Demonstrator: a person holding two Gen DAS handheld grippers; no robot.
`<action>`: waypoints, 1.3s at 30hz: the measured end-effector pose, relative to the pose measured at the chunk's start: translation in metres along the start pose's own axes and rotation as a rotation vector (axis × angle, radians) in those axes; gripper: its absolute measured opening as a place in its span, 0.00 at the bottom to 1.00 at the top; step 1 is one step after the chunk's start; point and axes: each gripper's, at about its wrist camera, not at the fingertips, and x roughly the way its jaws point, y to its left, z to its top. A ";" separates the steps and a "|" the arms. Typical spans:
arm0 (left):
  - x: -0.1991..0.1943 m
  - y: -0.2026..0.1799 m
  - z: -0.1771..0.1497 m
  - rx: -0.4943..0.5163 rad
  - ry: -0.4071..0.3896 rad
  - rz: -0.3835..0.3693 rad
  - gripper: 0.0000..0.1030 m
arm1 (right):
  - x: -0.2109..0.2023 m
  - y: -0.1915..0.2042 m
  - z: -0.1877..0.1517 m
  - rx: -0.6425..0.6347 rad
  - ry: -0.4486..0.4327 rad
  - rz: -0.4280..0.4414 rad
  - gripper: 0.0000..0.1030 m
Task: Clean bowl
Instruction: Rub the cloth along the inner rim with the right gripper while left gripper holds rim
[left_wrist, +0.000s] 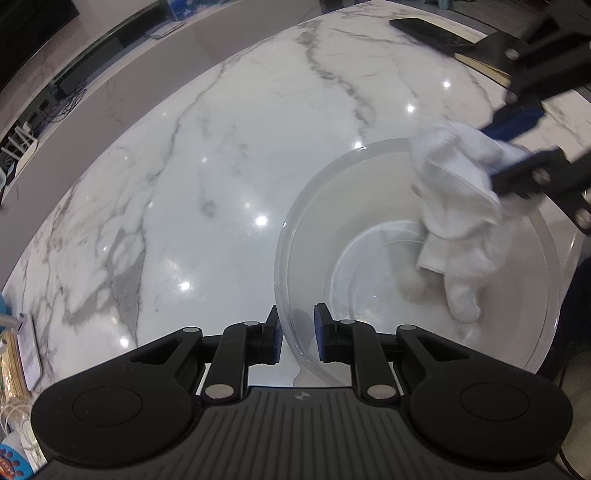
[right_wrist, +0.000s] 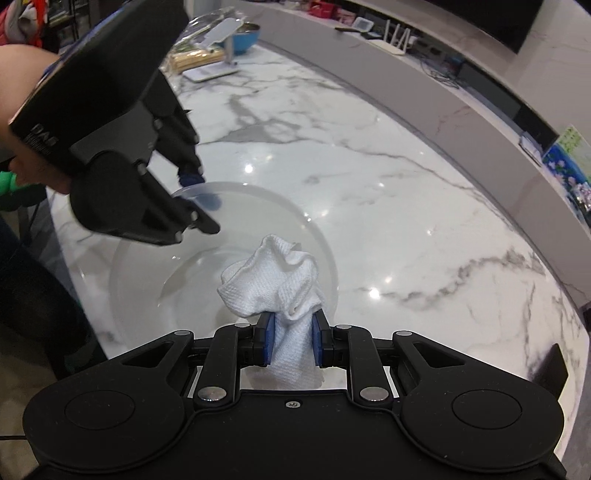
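A clear plastic bowl (left_wrist: 354, 221) stands on the white marble table (left_wrist: 207, 155). My left gripper (left_wrist: 298, 339) is shut on the bowl's near rim, one pad outside the wall and one inside. In the right wrist view the left gripper (right_wrist: 201, 201) grips the far-left rim of the bowl (right_wrist: 321, 243). My right gripper (right_wrist: 292, 343) is shut on a crumpled white cloth (right_wrist: 273, 273). The cloth (left_wrist: 454, 206) hangs down into the bowl against its right inner wall, with the right gripper (left_wrist: 506, 147) above it.
A dark flat device (left_wrist: 432, 33) lies at the table's far edge. A blue bowl (right_wrist: 242, 37), a stand and packets crowd the far-left end. A person's hand (right_wrist: 22, 162) holds the left gripper. The table edge (right_wrist: 85, 317) runs close on the left.
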 end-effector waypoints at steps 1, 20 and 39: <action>0.000 -0.002 0.000 0.008 -0.004 -0.005 0.16 | 0.002 -0.001 0.001 0.002 -0.001 -0.005 0.17; -0.003 -0.031 -0.001 0.149 -0.068 -0.067 0.15 | 0.008 0.005 0.008 -0.036 -0.072 0.021 0.17; -0.004 -0.035 -0.002 0.146 -0.063 -0.063 0.16 | 0.009 0.005 0.012 -0.011 -0.053 -0.005 0.17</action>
